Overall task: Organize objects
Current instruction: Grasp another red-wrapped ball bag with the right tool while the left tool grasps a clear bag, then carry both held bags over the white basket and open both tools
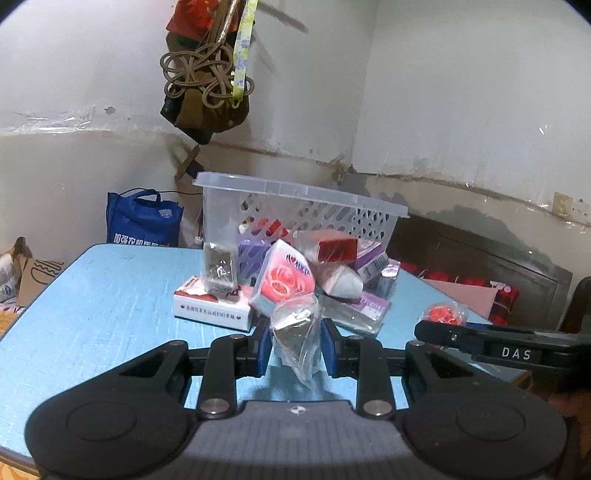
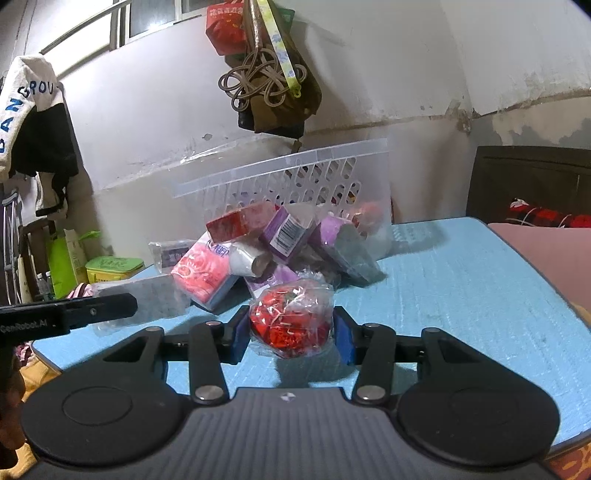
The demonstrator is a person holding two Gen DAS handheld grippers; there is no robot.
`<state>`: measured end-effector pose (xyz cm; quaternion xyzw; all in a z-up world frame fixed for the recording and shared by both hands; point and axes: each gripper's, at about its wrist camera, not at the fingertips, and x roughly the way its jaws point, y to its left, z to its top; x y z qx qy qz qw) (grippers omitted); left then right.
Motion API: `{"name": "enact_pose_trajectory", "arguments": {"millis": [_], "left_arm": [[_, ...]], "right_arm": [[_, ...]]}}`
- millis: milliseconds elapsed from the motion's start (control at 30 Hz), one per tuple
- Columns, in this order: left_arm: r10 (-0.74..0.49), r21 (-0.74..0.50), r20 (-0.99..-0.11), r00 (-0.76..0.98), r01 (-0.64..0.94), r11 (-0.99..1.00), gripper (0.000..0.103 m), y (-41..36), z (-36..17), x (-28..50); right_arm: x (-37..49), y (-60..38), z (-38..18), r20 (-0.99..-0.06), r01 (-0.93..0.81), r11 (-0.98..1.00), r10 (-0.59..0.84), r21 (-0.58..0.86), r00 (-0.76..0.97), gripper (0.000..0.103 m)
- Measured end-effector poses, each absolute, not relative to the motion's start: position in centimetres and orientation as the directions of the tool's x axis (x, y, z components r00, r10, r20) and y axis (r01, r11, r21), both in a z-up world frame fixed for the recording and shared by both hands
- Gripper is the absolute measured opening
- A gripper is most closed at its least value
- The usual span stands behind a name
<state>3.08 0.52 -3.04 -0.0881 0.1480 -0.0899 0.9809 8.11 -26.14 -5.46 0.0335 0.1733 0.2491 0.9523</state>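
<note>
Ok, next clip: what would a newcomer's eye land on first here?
Probably the heap of wrapped boxes and packets spilling from the clear basket tipped on the blue table. Then each hand-held gripper up front: the left hand-held gripper clamps a clear-wrapped grey packet, the right hand-held gripper a red bundle in cellophane.

A light blue tabletop (image 1: 92, 295) stands in the corner of a room with scuffed white walls (image 1: 461, 92), the paint peeling along a grey lower band. A bundle of bags and coiled cord (image 2: 266, 81) hangs from the wall. A dark wooden headboard (image 2: 528, 181) stands at the right, a window (image 2: 155, 14) sits high at the left, and a blue shopping bag (image 1: 142, 221) rests behind the tabletop.
</note>
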Motion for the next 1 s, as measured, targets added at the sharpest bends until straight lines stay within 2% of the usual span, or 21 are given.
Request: {"name": "enact_pose_trajectory", "arguments": {"millis": [200, 733, 1000], "left_arm": [[-0.195, -0.193, -0.221, 0.956, 0.153, 0.969, 0.032, 0.6, -1.8, 2.0], [-0.175, -0.205, -0.193, 0.965, 0.135, 0.969, 0.032, 1.2, -0.5, 2.6], [-0.186, -0.204, -0.142, 0.972, 0.155, 0.967, 0.032, 1.6, 1.4, 3.3]], "right_arm": [[7.7, -26.3, -4.5, -0.291, -0.486, 0.858, 0.513, 0.165, 0.807, 0.050], [8.2, -27.1, -3.4, -0.259, -0.478, 0.864, 0.504, 0.159, 0.824, 0.050], [9.0, -27.4, -2.0, -0.228, -0.493, 0.855, 0.518, 0.158, 0.825, 0.050]]}}
